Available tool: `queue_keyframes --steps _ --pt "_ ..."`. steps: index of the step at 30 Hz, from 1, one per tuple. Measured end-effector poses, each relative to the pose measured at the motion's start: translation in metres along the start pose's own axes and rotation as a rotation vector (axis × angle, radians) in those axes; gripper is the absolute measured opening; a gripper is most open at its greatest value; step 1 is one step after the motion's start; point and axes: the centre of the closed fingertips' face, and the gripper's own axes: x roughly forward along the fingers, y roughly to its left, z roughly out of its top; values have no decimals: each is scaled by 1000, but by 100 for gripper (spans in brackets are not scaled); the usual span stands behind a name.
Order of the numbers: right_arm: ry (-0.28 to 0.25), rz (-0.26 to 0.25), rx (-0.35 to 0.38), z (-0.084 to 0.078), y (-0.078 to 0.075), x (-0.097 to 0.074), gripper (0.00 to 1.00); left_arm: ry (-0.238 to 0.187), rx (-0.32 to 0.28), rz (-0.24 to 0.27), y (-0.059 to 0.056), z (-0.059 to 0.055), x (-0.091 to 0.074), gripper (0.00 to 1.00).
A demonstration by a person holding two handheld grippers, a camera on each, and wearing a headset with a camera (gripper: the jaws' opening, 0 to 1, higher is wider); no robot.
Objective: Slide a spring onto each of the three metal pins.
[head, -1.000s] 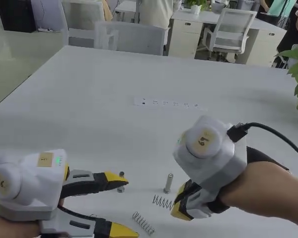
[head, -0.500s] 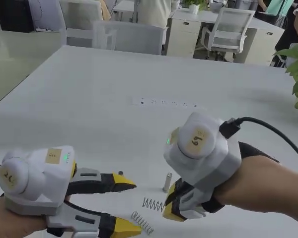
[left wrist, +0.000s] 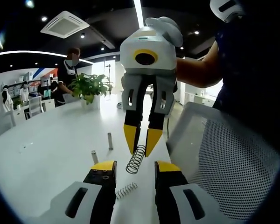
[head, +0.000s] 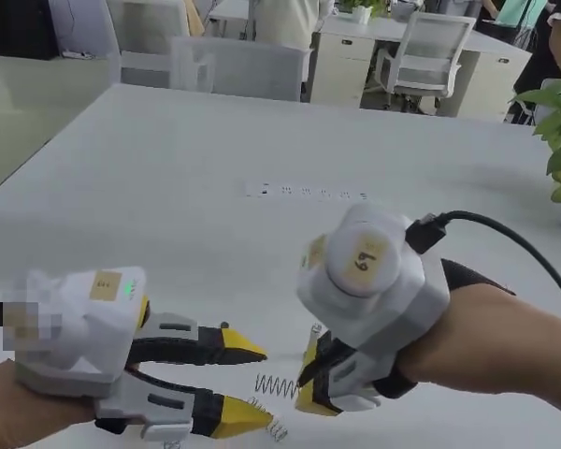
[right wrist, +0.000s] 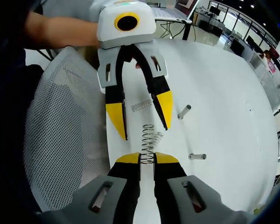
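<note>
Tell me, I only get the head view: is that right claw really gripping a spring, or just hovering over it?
Observer: Gripping. The right gripper view shows the right gripper shut on one end of the spring.
Operator: Any pins nearby?
Observer: The left gripper view shows a near pin and a far pin upright, both bare.
Operator: Is the spring over one?
Observer: No; it hangs tilted, apart from both.

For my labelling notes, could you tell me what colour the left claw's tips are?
Yellow; the left claw's tips show best in the right gripper view.
</note>
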Motion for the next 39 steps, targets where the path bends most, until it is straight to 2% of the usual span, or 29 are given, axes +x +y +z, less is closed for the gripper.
queue_keyframes --steps 18,26,39 --pt "-15 12 -56 6 4 0 7 4 35 -30 -5 1 6 6" --pt "-19 16 -72 4 4 -2 7 6 59 -58 -9 1 6 3" --pt "-36 44 -81 4 7 0 8 11 80 -67 -12 3 5 2"
